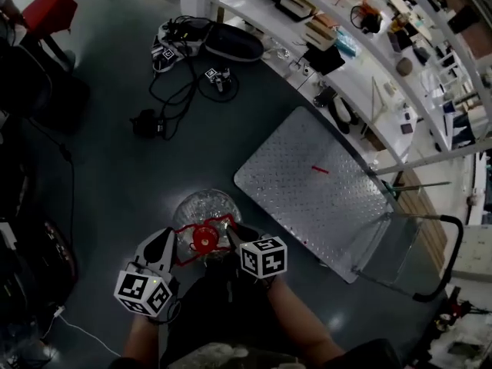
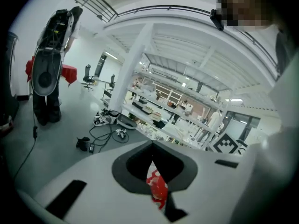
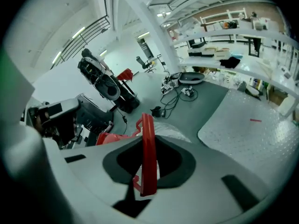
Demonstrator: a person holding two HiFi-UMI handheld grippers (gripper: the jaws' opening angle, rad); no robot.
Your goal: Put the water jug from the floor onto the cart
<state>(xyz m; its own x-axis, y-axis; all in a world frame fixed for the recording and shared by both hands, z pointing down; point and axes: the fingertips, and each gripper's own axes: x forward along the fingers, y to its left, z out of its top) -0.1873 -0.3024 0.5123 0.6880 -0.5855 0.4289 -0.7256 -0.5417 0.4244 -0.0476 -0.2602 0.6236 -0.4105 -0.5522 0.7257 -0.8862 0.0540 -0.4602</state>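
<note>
**Both grippers clamped on the jug's red handle, beside the cart**

The water jug [image 1: 201,210], clear with a red cap, is over the dark floor [image 1: 108,167] directly in front of the person. It is near the left edge of the cart [image 1: 307,183] and not on the cart's steel deck. From above I cannot tell whether its base touches the floor.

The left gripper [image 1: 178,246] is closed on the left side of the red handle [image 1: 206,239], and a piece of red plastic is pinched between its jaws. The right gripper [image 1: 234,241] grips the handle's right side, with the red bar running upright between its pads. The deck carries only a small red mark. Tangled cables [image 1: 181,83] lie on the floor beyond the cart's far corner.
</note>
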